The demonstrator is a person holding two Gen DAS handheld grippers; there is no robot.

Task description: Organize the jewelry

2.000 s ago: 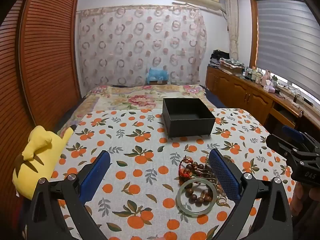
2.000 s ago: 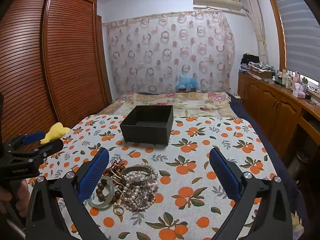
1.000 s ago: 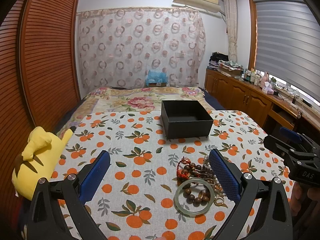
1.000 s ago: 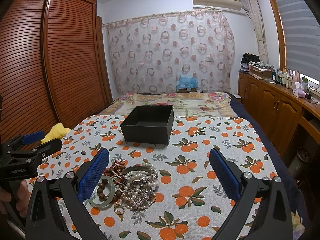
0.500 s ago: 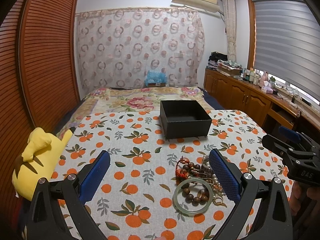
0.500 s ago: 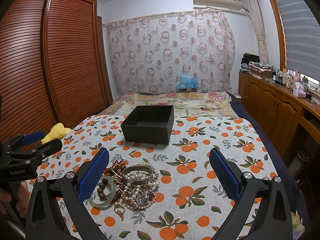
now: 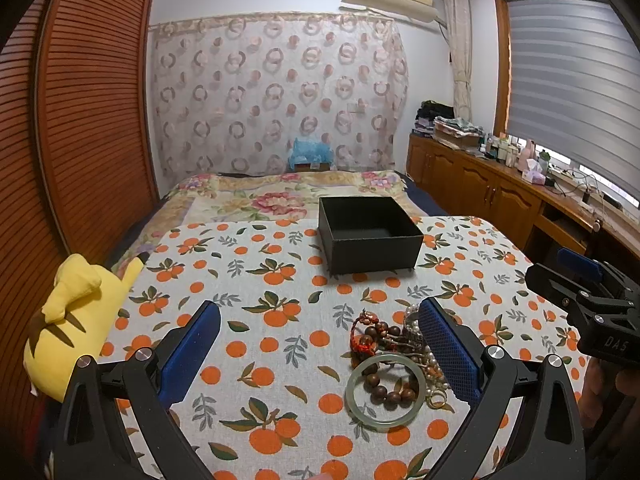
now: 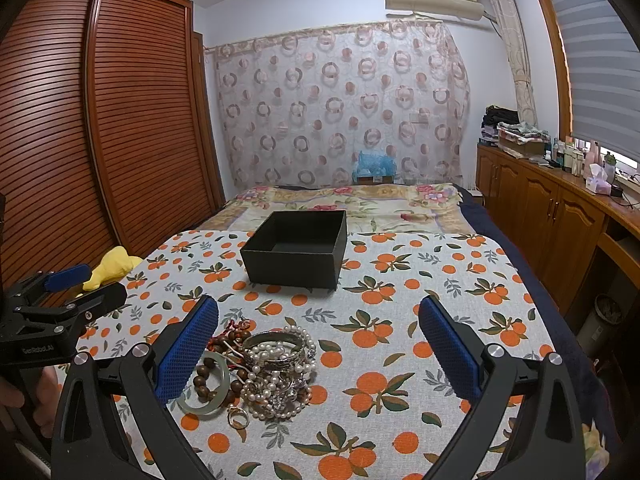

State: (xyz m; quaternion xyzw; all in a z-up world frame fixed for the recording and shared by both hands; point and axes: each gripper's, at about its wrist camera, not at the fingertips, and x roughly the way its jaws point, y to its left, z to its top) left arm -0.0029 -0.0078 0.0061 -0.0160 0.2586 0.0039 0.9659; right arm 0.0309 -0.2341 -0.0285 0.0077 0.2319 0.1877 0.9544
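A heap of jewelry (image 8: 260,372) lies on the orange-print tablecloth (image 8: 400,320): a pale green bangle (image 7: 385,389), brown wooden beads (image 7: 380,336), pearl strands (image 8: 276,388), a silver bangle (image 8: 274,346) and a gold ring (image 8: 239,417). An open, empty black box (image 7: 370,232) stands behind it, also in the right wrist view (image 8: 298,248). My left gripper (image 7: 318,354) is open, with the heap by its right finger. My right gripper (image 8: 318,354) is open, with the heap by its left finger. Both hover over the near table, holding nothing.
A yellow plush toy (image 7: 76,316) lies at the table's left edge. A bed (image 7: 280,196) is behind the table, a wooden wardrobe (image 8: 100,140) at the left, wooden cabinets (image 8: 552,216) at the right. A bin (image 8: 608,318) stands on the floor at the right.
The left gripper has drifted slightly, so the box and heap sit a little further left in its view. The right gripper has hardly moved. Both stay open.
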